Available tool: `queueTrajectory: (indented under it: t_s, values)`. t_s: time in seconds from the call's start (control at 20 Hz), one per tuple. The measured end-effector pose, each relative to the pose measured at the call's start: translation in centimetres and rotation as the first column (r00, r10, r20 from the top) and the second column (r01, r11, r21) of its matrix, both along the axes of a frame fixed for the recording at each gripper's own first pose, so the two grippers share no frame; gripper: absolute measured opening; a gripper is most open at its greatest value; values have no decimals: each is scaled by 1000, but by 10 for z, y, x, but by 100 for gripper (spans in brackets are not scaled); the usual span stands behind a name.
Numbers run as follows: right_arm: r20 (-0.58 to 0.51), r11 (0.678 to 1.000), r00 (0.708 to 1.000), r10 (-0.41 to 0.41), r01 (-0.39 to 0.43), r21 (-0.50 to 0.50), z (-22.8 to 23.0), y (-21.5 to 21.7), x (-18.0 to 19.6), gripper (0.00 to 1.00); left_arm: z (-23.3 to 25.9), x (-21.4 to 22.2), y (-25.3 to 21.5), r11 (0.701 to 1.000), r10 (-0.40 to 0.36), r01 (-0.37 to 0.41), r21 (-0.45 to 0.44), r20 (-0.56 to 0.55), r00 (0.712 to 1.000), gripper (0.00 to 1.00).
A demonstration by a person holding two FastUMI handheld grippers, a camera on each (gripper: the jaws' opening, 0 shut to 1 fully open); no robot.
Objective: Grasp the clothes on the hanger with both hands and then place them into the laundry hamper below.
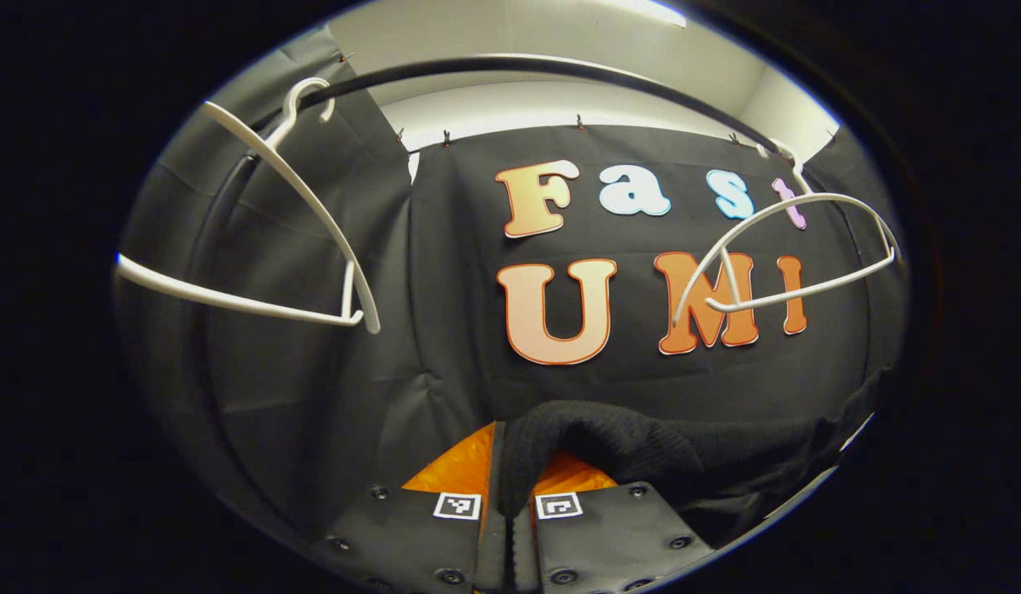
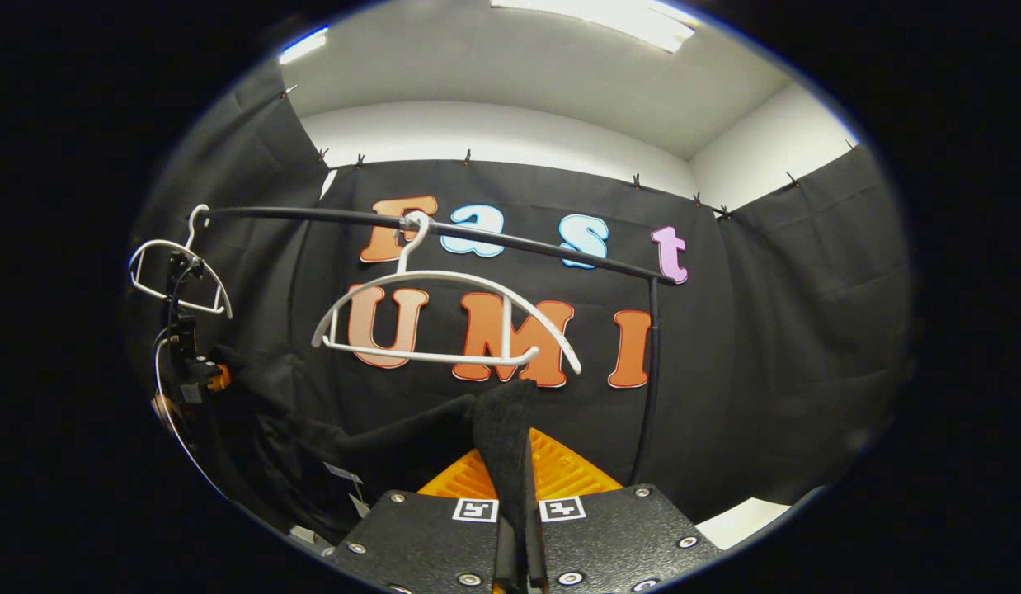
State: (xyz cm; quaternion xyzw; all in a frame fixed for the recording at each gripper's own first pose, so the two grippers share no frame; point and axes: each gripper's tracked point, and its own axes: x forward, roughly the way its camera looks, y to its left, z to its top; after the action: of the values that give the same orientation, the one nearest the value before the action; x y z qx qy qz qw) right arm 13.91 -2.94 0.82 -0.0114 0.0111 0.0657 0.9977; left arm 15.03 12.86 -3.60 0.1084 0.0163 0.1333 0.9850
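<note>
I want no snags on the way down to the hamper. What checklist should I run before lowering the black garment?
1. Left tongs pinch the black garment: ok, cloth sits between the fingers.
2. Right tongs pinch it too: ok.
3. Garment off the hangers: ok, the nearest white hanger hangs bare on the rail.
4. Cloth between the tongs free of the hanger: ok, it sags below.
5. Hamper position below: cannot tell.

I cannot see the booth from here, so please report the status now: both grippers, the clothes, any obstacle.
Left gripper shut on black garment. Right gripper shut on it too. Garment off the white hangers, slung between both. Nothing blocking seen.
</note>
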Motion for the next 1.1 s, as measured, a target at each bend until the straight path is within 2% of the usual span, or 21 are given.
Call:
queueTrajectory:
  t_s: [0.3, 0.5, 0.7, 0.9, 1.0, 1.1]
  values:
    - [-24, 993, 994, 106, -105, 46, 0, 43, -33, 4, -2, -51, -42, 993, -92, 87, -75, -63, 994, 11]
    - [-76, 984, 982, 172, -168, 53, -27, 77, -46, 5, -37, -69, -80, 974, -177, 152, -169, -142, 974, 10]
    - [-158, 974, 961, 227, -221, 55, -68, 110, -53, 5, -72, -82, -104, 964, -230, 187, -187, -245, 942, 13]
    - [-262, 967, 931, 254, -244, 68, -119, 128, -55, 6, -116, -92, -118, 957, -254, 186, -221, -337, 906, 13]
    - [-353, 969, 903, 246, -233, 78, -153, 131, -55, 6, -140, -92, -122, 954, -261, 171, -248, -396, 881, 14]
    - [-416, 974, 881, 224, -213, 75, -175, 131, -54, 7, -169, -96, -117, 963, -230, 126, -238, -481, 846, 14]
